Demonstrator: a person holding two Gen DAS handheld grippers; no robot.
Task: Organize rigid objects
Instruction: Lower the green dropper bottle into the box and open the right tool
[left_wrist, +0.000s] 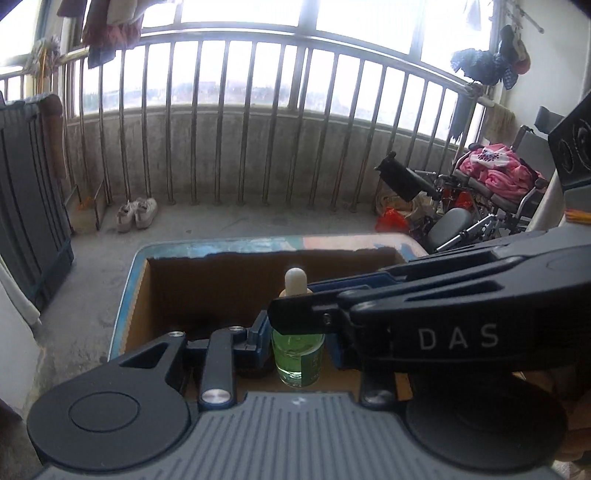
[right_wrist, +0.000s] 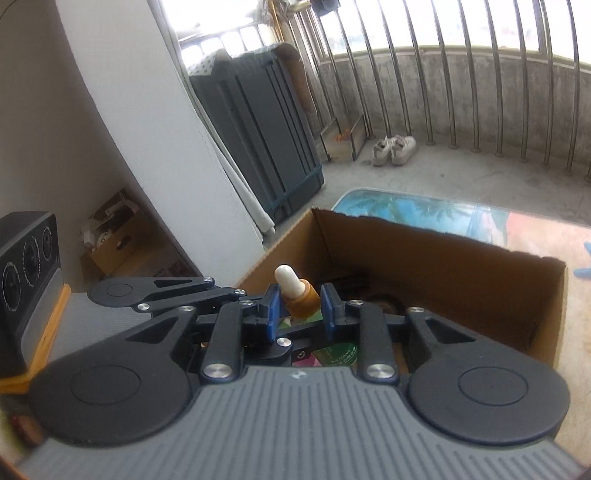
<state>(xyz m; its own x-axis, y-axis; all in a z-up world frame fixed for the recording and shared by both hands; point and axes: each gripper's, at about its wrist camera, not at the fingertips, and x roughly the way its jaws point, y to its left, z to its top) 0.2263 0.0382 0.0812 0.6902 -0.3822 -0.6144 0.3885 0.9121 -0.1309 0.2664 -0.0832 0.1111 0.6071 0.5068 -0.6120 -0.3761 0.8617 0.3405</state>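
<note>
Open cardboard box (right_wrist: 443, 266) with a torn far rim mid-frame, bare surface (right_wrist: 535, 236) beyond its edge, green dropper bottle (left_wrist: 297, 354) with white bulb upright over the box, left gripper (left_wrist: 297, 350) jaws pinching its body, right gripper (right_wrist: 299, 308) jaws pinching its brown collar.

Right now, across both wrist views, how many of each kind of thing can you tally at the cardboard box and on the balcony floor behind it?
Green glass dropper bottle with white bulb: 1
Open brown cardboard box: 1
Handheld grippers, left gripper and right gripper, both closed on the bottle: 2
White sneakers: 2
Total: 6
</note>
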